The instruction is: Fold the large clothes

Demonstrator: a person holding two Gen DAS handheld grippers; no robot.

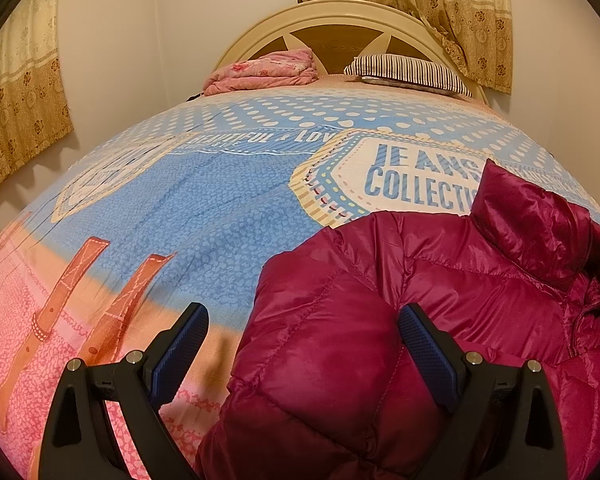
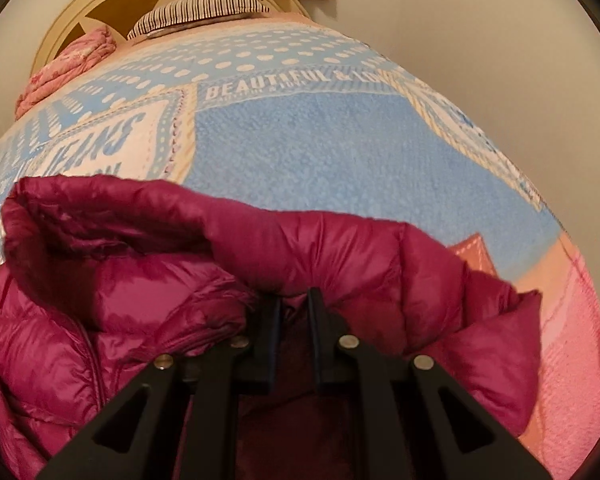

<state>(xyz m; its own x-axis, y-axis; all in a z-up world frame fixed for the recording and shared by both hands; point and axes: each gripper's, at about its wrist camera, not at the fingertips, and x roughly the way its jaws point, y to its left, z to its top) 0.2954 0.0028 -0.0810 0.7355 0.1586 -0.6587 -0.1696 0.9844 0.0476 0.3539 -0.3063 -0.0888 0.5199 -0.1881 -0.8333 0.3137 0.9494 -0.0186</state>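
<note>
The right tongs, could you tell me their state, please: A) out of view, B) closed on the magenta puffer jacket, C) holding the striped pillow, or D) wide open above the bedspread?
B: the right tongs are pinched together on a fold of the magenta puffer jacket, lifting its fabric.

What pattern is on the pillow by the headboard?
Dark and white narrow stripes on the pillow; clearest in the left wrist view.

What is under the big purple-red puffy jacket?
The jacket lies on the bed's printed blue-and-pink bedspread, which shows all around it. The part directly beneath is covered, so anything else there is hidden.
</note>
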